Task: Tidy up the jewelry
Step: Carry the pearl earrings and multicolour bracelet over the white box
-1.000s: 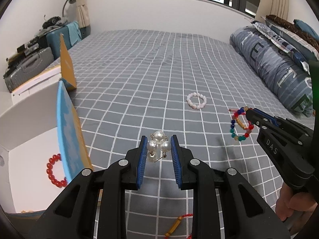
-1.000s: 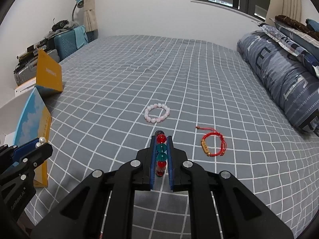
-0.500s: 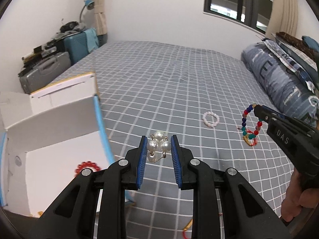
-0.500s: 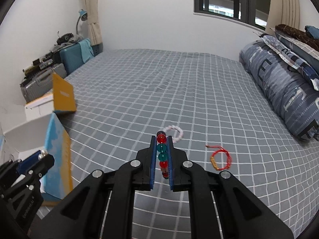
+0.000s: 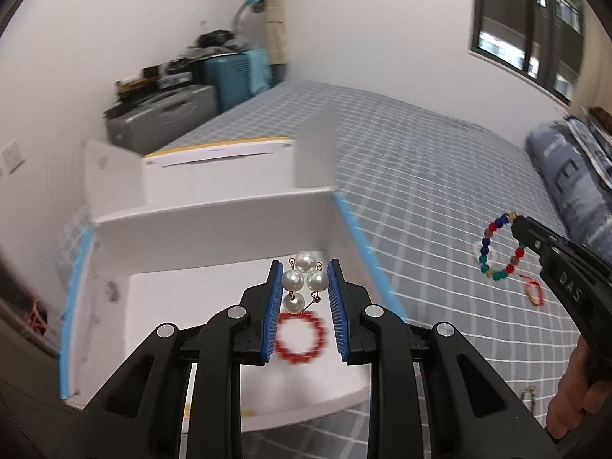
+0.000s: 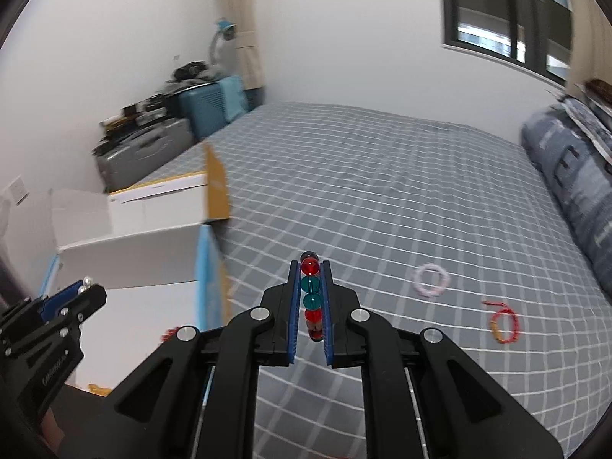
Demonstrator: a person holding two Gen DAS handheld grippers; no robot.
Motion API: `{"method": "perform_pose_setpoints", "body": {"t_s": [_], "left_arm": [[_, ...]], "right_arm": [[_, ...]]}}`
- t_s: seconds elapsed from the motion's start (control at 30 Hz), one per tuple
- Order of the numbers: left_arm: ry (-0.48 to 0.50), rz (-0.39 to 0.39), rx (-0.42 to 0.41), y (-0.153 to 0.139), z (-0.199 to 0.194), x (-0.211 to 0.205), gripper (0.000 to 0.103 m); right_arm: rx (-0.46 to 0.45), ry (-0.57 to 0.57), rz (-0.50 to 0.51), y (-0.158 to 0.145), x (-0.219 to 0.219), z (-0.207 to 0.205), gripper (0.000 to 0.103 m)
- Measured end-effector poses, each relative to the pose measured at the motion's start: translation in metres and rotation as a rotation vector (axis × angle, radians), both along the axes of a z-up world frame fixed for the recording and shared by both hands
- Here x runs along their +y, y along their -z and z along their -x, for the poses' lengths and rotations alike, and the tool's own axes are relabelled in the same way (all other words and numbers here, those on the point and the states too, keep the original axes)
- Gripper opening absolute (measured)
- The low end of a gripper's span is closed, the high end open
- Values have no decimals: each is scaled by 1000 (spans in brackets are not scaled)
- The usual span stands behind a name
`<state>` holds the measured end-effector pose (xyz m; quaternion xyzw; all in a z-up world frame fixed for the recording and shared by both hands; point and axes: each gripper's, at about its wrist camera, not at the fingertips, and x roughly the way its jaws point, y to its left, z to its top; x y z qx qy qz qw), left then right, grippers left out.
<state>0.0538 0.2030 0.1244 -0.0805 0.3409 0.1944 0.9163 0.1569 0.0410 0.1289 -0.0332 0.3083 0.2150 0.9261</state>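
Both tongs now swung over toward white box (image 5: 214, 229): left tongs (image 5: 304, 290) clamping pearl cluster (image 5: 304, 281), right tongs (image 6: 310, 290) pinching multicolour bead bracelet (image 6: 310, 298).

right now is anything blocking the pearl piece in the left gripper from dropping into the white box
Nothing visible does. The left gripper holds the pearl cluster over the open white box; only a red bead bracelet lies on its floor.

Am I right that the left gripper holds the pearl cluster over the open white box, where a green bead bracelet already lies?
Not quite: the bracelet lying in the white box is red, not green, as the left wrist view shows. The rest stands: the left gripper holds the pearl cluster over the open box.
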Motion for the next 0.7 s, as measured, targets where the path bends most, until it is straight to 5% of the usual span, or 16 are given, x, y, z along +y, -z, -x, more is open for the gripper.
{"method": "perform_pose_setpoints", "body": {"t_s": [0.4, 0.7], "left_arm": [[-162, 36, 41, 15, 43, 84, 23], [-165, 94, 167, 56, 35, 102, 24]], "right_arm": [[19, -202, 30, 17, 117, 42, 9], [144, -223, 109, 63, 154, 36, 9]]}}
